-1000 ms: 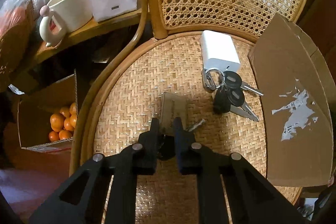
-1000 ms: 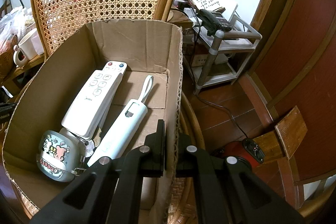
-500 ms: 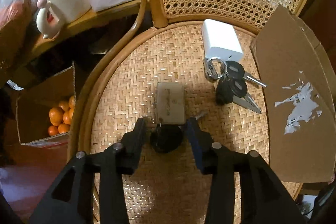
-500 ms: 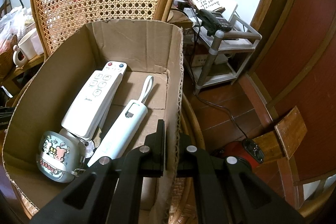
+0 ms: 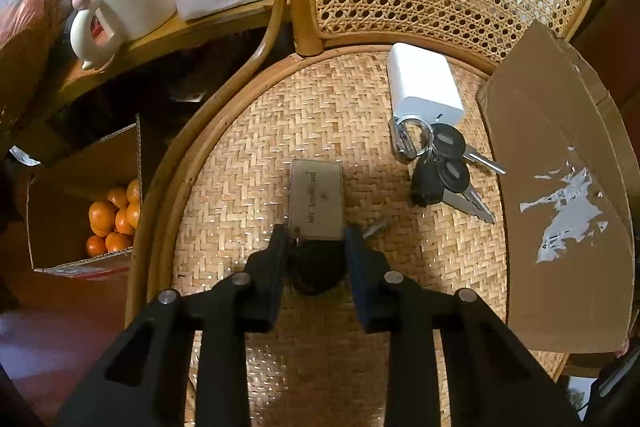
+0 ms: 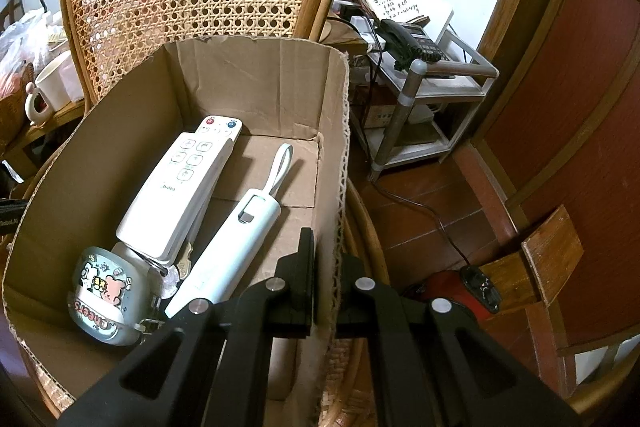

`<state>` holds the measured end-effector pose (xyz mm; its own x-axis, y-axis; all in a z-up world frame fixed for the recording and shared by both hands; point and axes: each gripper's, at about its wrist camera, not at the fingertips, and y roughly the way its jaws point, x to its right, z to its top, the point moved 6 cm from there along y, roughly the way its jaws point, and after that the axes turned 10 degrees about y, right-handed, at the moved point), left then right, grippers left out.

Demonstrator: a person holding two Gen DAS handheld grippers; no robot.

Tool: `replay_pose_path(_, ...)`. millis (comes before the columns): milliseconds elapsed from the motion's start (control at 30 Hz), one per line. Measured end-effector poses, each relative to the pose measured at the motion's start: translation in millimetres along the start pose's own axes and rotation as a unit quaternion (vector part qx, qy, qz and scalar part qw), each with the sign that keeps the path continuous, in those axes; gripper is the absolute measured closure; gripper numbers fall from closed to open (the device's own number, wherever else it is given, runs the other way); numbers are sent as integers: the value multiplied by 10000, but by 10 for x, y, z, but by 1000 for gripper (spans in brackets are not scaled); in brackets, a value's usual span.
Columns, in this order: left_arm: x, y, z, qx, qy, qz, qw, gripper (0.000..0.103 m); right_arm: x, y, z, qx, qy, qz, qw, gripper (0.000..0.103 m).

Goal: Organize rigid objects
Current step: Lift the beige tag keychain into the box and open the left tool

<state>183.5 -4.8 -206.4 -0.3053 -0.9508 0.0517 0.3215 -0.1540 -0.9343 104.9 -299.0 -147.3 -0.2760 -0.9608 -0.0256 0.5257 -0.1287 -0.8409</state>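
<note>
L gripper (image 5: 316, 239) sat open over the chair seat (image 5: 248, 155), fingers either side of the key fob (image 5: 316, 269), not closed on it. Tag (image 5: 317, 199) w/ "NFC" print lay flat just ahead of the fob, joined to it, near end between the fingertips. R gripper (image 6: 325, 259) was clamped on the box (image 6: 256, 83) wall, holding it steady.

Risks, as we judged them:
- closing here could pinch tag edge rather than fob body; the thin tag might slip or flip out
- a small key blade (image 5: 377, 227) stuck out right beside the R finger; it could snag on the weave on lift
- box wall is thin cardboard, so it may buckle under the R grip

Orientation: tag long axis ran straight away from the L gripper, toward the chair back; fob at near end. Key bunch (image 5: 440, 167) and white block (image 5: 424, 87) lay apart, nearer the box, keys pointing at it
</note>
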Motion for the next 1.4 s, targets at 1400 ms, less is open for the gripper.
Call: replay_pose_path(1400, 1754, -1133, 344, 1769, 1214, -879, 9727, 75, -12, -9, 4, 12, -7, 2, 10000, 97)
